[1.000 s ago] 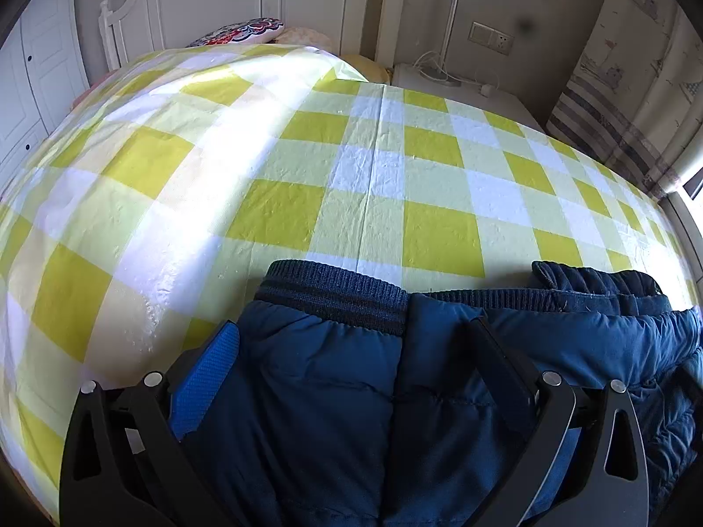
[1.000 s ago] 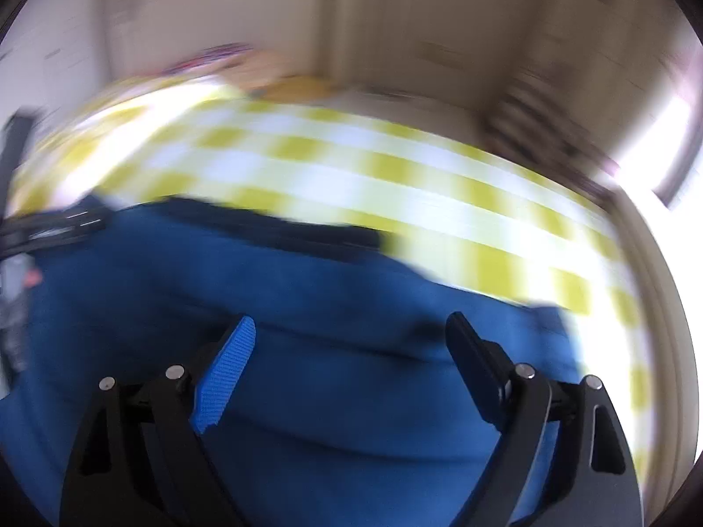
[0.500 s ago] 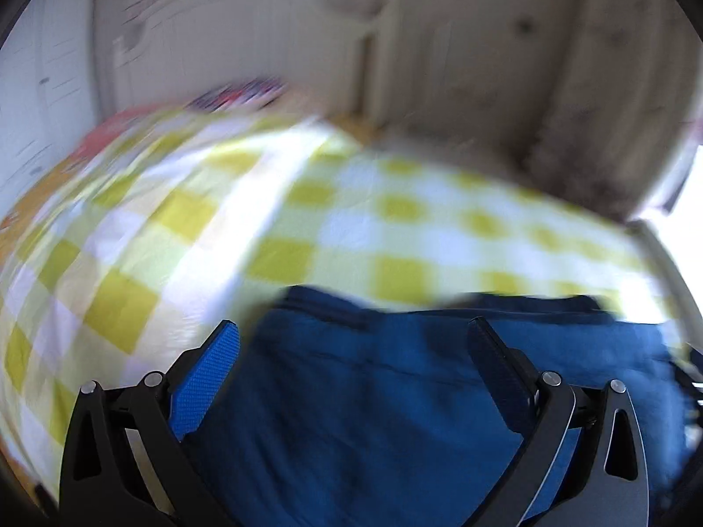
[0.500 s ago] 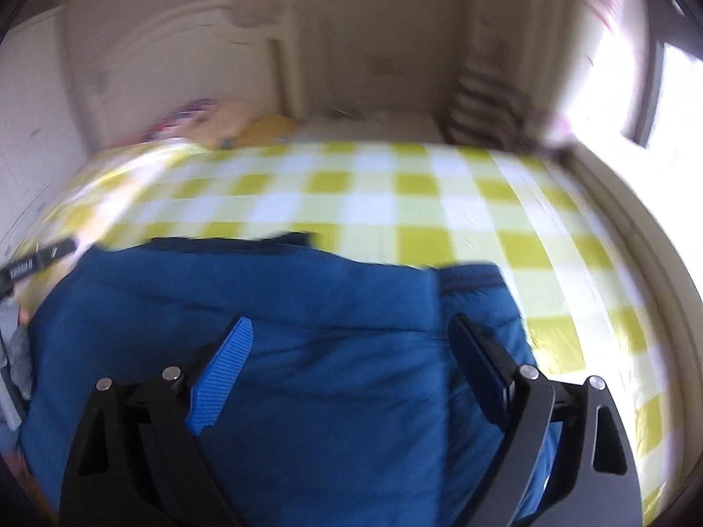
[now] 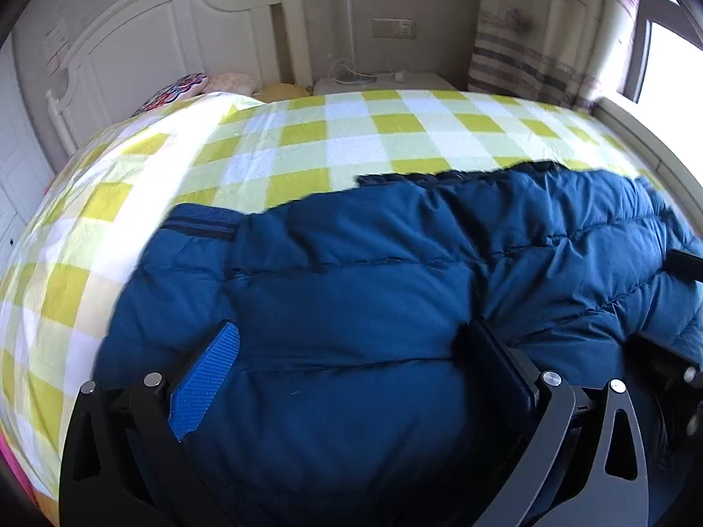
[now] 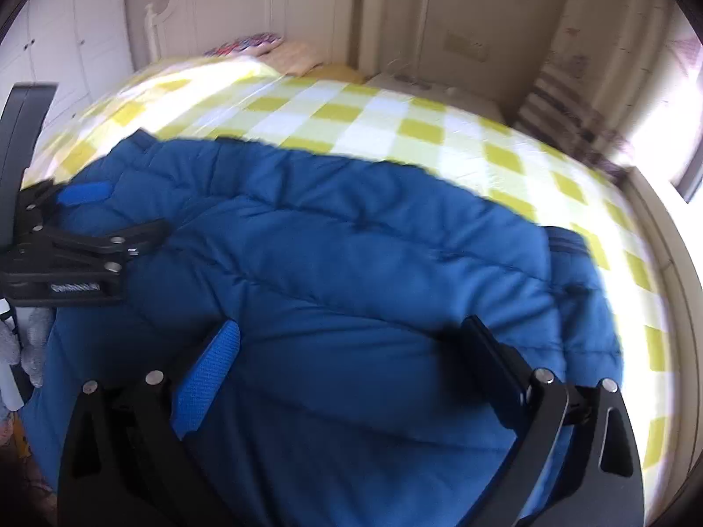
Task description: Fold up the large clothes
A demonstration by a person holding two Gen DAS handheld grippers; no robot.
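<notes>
A dark blue quilted padded jacket (image 5: pixel 373 272) lies spread across the yellow-and-white checked bed cover (image 5: pixel 342 145); its ribbed cuff (image 5: pixel 202 224) shows at the left. It also fills the right wrist view (image 6: pixel 351 272). My left gripper (image 5: pixel 351 342) is open, jaws wide apart over the jacket, holding nothing. My right gripper (image 6: pixel 351 338) is open too, above the jacket's right half. The left gripper also shows at the left of the right wrist view (image 6: pixel 88 215), lying on the jacket's left part.
A white headboard (image 5: pixel 175 44) and pillows (image 5: pixel 193 88) stand at the bed's far end. A white nightstand (image 5: pixel 382 81) and a striped curtain (image 5: pixel 536 44) are at the back right. A bright window (image 6: pixel 685 131) lies along the right bed edge.
Both grippers have pulled back and risen from the jacket, so more of it and the room shows. Both stayed open. The jacket now lies wider across the bed.
</notes>
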